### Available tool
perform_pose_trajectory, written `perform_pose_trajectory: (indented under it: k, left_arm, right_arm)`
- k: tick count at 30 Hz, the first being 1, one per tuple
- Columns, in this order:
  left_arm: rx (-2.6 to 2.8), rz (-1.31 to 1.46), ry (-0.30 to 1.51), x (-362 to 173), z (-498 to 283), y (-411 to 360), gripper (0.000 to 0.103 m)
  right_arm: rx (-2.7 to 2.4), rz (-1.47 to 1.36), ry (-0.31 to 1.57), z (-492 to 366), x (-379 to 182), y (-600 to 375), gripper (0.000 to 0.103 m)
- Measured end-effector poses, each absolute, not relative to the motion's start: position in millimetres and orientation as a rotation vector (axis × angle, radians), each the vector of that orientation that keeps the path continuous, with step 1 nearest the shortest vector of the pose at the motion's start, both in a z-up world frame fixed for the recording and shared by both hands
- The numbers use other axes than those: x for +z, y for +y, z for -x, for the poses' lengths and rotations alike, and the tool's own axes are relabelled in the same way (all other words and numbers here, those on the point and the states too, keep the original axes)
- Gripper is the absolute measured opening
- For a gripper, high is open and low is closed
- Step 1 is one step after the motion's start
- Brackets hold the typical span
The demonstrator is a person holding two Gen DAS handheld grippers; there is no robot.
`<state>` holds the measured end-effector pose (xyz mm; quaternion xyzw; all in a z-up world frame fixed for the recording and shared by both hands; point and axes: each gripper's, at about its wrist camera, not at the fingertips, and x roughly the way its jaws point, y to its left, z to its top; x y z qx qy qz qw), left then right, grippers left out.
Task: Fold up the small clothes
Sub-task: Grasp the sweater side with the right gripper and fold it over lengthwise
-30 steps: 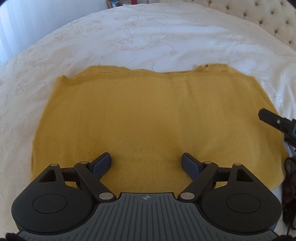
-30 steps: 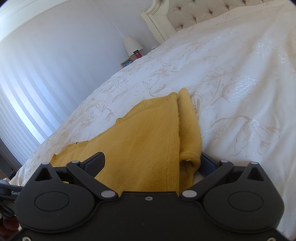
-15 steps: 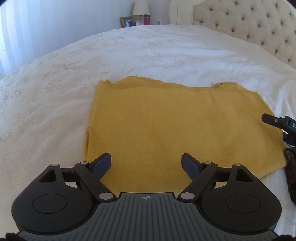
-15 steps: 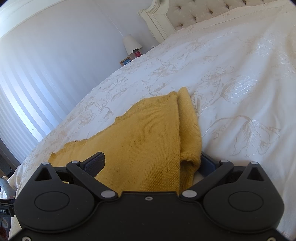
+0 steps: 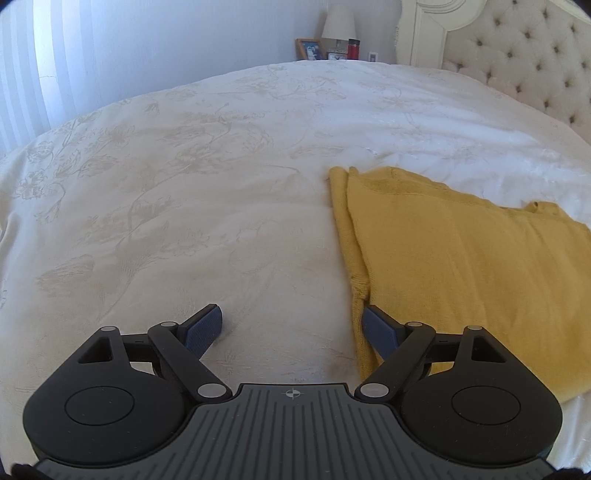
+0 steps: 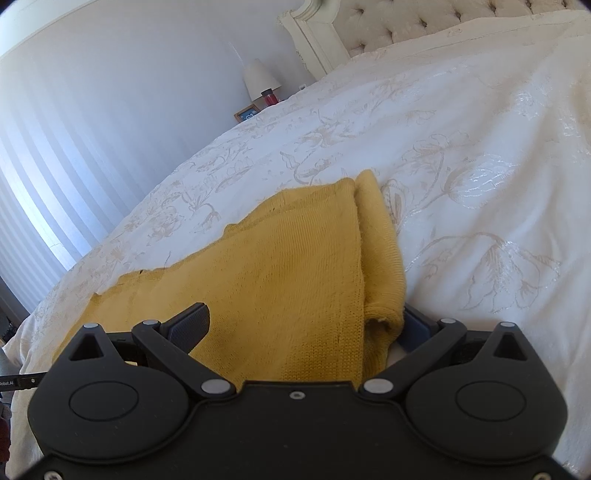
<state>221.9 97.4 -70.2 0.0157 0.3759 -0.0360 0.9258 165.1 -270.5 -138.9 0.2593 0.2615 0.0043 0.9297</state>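
**Yellow knit folded flat on the bed, both grippers spread at its ends**

Nearest the left wrist camera, the left gripper (image 5: 291, 326) is spread wide, its 2 fingers holding nothing; the right-hand pad (image 5: 380, 328) sits at the left edge of the yellow sweater (image 5: 461, 266), the other over the white bedspread (image 5: 184, 221). The right gripper (image 6: 306, 326) is also spread, straddling the sweater's (image 6: 295, 280) opposite end, where a folded-under layer bulges. The sweater lies flat on the bedspread, long axis running gripper to gripper. Beyond it stand the tufted headboard (image 5: 524, 55), a lamp (image 5: 338, 22) and a picture frame (image 5: 309, 50).
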Motion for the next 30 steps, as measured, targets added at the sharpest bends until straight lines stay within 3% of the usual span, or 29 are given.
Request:
perform_pose_trajectory:
  k: [15, 18, 20, 21, 23, 30]
  left_arm:
    - [-0.108, 0.021, 0.758, -84, -238, 130, 0.083]
    - [-0.107, 0.038, 0.763, -82, -242, 135, 0.083]
    - [-0.104, 0.046, 0.766, -80, -243, 138, 0.083]
    - [-0.102, 0.049, 0.764, -78, -243, 140, 0.083]
    - [-0.094, 0.052, 0.761, -76, -242, 145, 0.083]
    - [-0.061, 0.09, 0.761, -69, -242, 163, 0.083]
  right_arm:
    - [-0.007, -0.487, 0.701, -183, -123, -269, 0.099]
    - [-0.024, -0.531, 0.744, -185, -118, -279, 0.075]
    - [-0.025, -0.591, 0.766, -184, -116, -289, 0.044]
    - [-0.027, -0.621, 0.773, -184, -116, -292, 0.037]
    - [-0.051, -0.636, 0.779, -183, -110, -291, 0.029]
    - [-0.104, -0.546, 0.825, -198, -73, -264, 0.024]
